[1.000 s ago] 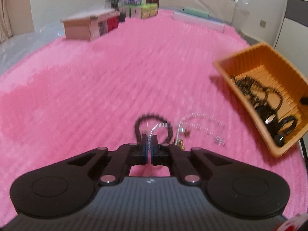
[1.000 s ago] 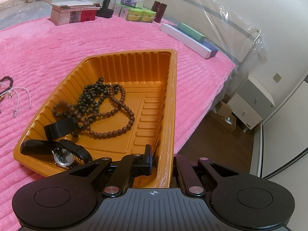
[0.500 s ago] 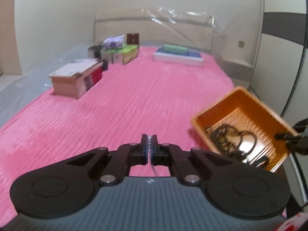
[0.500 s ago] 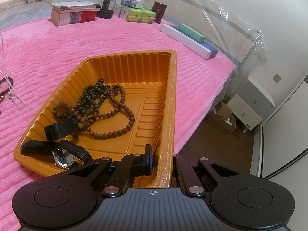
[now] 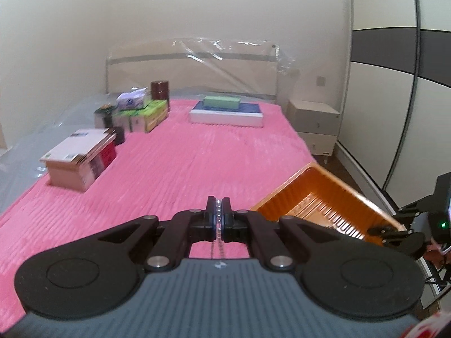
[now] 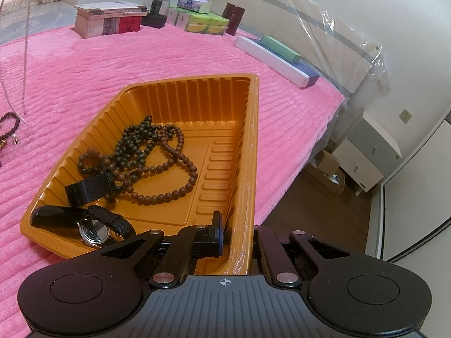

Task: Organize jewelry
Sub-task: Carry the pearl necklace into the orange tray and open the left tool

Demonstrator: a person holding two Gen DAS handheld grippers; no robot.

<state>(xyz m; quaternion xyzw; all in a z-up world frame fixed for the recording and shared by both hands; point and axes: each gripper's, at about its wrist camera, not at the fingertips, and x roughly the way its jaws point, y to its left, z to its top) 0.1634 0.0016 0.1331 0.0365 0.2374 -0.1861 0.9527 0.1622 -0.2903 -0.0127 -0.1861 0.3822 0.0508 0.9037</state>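
Observation:
My left gripper (image 5: 218, 211) is shut on a thin silver bead chain (image 5: 217, 249), which dangles below the jaws, high above the pink bedspread (image 5: 183, 163). In the right wrist view the same chain (image 6: 25, 56) hangs at the far left. The orange tray (image 6: 197, 80) holds brown bead necklaces (image 6: 146, 152), a black strap (image 6: 87, 188) and a wristwatch (image 6: 93, 231). My right gripper (image 6: 236, 236) is shut on the tray's near right wall. In the left wrist view the tray (image 5: 324, 197) sits to the right with the right gripper (image 5: 394, 233) at its corner.
A dark bead bracelet (image 6: 11, 118) and a small charm (image 6: 15, 140) lie on the bedspread left of the tray. Stacked books (image 5: 79, 157), tissue and tea boxes (image 5: 141, 112) and flat boxes (image 5: 225, 112) stand further back. The bed edge and a nightstand (image 5: 315, 126) are at the right.
My left gripper has risen off the bedspread with the chain, which now hangs free. The bracelet has dropped out of its view. The right gripper and the tray have stayed still.

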